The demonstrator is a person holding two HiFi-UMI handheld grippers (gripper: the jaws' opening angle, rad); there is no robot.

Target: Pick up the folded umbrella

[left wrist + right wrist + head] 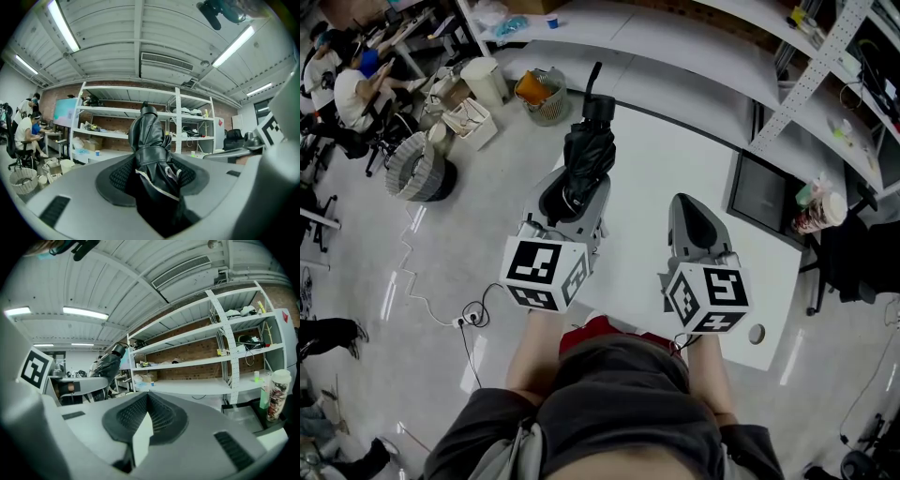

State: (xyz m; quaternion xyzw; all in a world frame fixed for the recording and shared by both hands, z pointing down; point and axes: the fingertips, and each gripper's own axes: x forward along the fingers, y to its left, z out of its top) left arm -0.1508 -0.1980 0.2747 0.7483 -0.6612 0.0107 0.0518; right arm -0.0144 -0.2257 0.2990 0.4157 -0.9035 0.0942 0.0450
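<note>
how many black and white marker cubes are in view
2. One black-and-white marker cube sits on the left gripper, which grips the black folded umbrella; the other sits on the empty right gripper. None looks hidden.

There's the white table [675, 159], our anchor. Off its far left corner sits a wire bin [546, 97] with something orange inside, and a white bucket [485, 82] just beyond. Further left of the table, a grey ribbed basket [417, 169] stands on the floor, with seated people [347, 84] past it. At the table's right edge are a dark panel [764, 199] and a patterned cup [818, 211]. Left of the table's near end, a power strip [469, 319] trails cable.
</note>
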